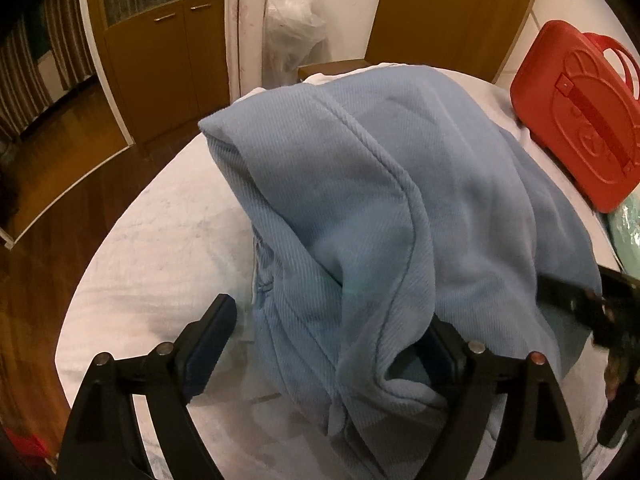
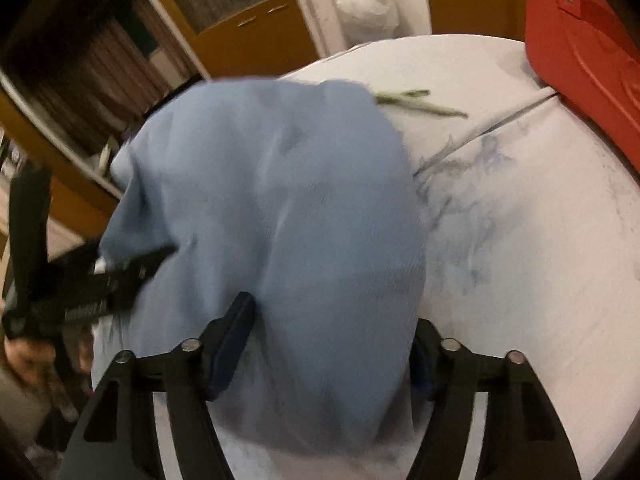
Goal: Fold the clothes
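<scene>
Your left gripper (image 1: 320,344) angles steeply down over the bench (image 1: 160,240), its jaws spread wide. The left pad stands clear on the white cover; the right pad is tucked under a fold of the blue garment (image 1: 360,200), with cloth draped over it but nothing pinched between the two.

Your right gripper (image 2: 332,356) also tilts steeply down. Its jaws stand partly apart, with the near end of the garment bulging between them. The left pad lies against the cloth and the right pad is half hidden behind it. The view is blurred, and you cannot tell whether the pads press on the fabric. In the right wrist view, your left gripper reaches in from the left edge, with part of your hand (image 2: 28,356) showing below it.

The garment lies heaped near the middle of the bench, seams and a ribbed hem on top.

A red case (image 1: 576,120) rests on the far right of the bench, close to the garment's right edge; what it contains is hidden. A pale green item (image 1: 628,232) shows just beside it.

Bare white cover lies to the left of the garment, and more to the right in the right wrist view, marked with grey smudges. The bench edge curves near on the left, with wooden floor (image 1: 60,152) and a cabinet (image 1: 168,60) beyond.
</scene>
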`<state>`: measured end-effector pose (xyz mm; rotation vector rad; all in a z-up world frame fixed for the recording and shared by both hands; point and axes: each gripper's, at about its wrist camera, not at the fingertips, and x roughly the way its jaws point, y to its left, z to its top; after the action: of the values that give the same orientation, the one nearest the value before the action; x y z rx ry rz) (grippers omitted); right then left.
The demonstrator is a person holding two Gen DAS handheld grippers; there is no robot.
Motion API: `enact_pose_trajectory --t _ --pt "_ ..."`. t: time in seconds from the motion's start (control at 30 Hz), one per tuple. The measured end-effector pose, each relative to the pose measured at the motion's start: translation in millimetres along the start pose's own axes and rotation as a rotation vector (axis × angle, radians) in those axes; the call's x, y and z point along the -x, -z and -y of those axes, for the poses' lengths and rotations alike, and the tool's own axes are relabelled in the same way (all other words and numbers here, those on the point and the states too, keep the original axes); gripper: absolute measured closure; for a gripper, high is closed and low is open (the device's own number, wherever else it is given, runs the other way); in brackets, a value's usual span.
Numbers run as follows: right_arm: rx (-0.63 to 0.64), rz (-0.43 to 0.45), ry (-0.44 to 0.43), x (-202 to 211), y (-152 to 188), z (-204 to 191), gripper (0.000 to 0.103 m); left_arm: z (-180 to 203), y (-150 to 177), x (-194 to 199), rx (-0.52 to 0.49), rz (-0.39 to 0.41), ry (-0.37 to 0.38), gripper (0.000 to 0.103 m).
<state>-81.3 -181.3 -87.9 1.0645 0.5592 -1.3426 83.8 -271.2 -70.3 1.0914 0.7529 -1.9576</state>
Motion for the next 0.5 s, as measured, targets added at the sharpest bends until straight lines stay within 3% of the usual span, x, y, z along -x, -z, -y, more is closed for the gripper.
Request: enact_pose_trajectory --t 0.17,0.37,0.5 --pt "-0.065 0.068 0.005 22 -1 20 0.045 0 -3 -2 -0.016 0.011 -0.001 0.015" --pt "-0.081 0.024 0.011 38 4 33 0.040 1 -1 -2 -0.019 0.007 0.000 0.015" --pt "-0.098 0.014 -0.001 25 6 34 0.033 2 -1 -3 -0.019 0.014 -0.004 0.015"
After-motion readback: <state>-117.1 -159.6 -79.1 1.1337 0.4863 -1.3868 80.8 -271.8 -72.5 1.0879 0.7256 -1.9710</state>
